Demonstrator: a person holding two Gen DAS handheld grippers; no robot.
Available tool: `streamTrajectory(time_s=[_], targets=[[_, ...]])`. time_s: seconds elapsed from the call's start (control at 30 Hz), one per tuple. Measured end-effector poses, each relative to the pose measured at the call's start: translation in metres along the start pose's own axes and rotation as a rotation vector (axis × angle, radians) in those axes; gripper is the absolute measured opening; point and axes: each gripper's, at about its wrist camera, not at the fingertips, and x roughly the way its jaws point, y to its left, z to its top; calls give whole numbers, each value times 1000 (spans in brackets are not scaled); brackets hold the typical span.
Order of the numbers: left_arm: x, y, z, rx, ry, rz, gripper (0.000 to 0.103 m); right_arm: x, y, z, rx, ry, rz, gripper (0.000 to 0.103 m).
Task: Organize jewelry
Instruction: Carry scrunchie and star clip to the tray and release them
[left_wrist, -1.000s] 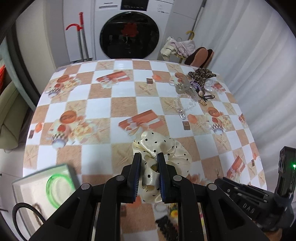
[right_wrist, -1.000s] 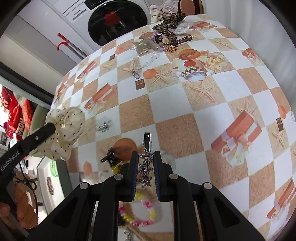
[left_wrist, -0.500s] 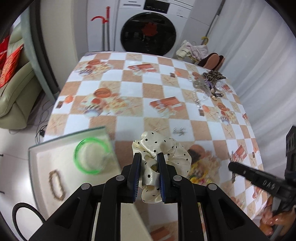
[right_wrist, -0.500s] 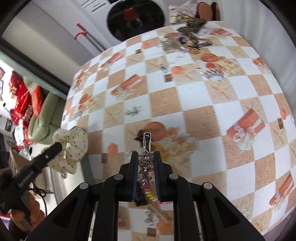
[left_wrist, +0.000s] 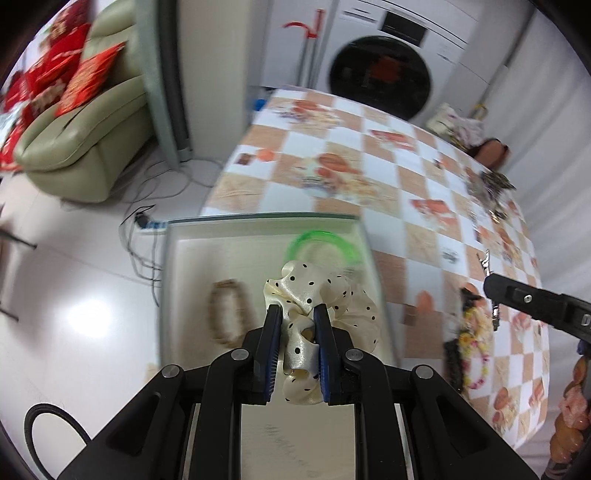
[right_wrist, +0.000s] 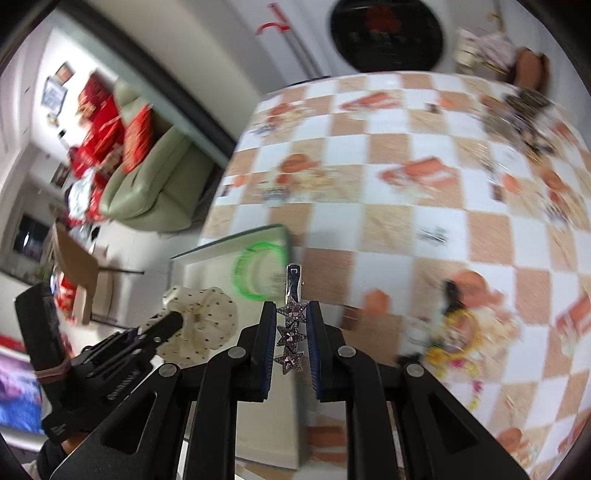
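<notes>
Scrunchie (left_wrist: 319, 295) now over tray (left_wrist: 192, 266), hairclip (right_wrist: 291, 325) lengthwise forward.

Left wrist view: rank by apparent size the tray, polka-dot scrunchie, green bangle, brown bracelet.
1. tray, clearly largest.
2. polka-dot scrunchie, but it's held in the left gripper right at the lens, so inflated.
3./4. green bangle and brown bracelet look alike; both blurred, not ranking them.

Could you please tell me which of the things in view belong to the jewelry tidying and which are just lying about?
Part of the job:
- dotted scrunchie in the left hand-held gripper
- star hair clip in the right hand-held gripper
- tray
- green bangle
- brown bracelet
- bead bracelet

Just lying about:
- sofa
- washing machine
- floor cables
</notes>
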Motion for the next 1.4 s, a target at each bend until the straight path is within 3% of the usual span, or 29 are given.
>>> streamTrajectory(time_s=[0.1, 0.3, 0.7, 1.3, 1.4], targets=[[5, 19, 0, -36, -5, 26, 23, 12, 20, 11, -22, 14, 50, 17], [28, 42, 10, -81, -15, 62, 23, 61, 46, 29, -91, 70, 35, 17], [74, 51, 34, -66, 11, 112, 23, 128, 40, 31, -96, 149, -34, 17], [85, 47, 30, -20, 50, 202, 24, 166, 37, 32, -104, 203, -74, 19], [85, 47, 30, -22, 54, 205, 26, 165, 36, 33, -94, 202, -47, 31]])
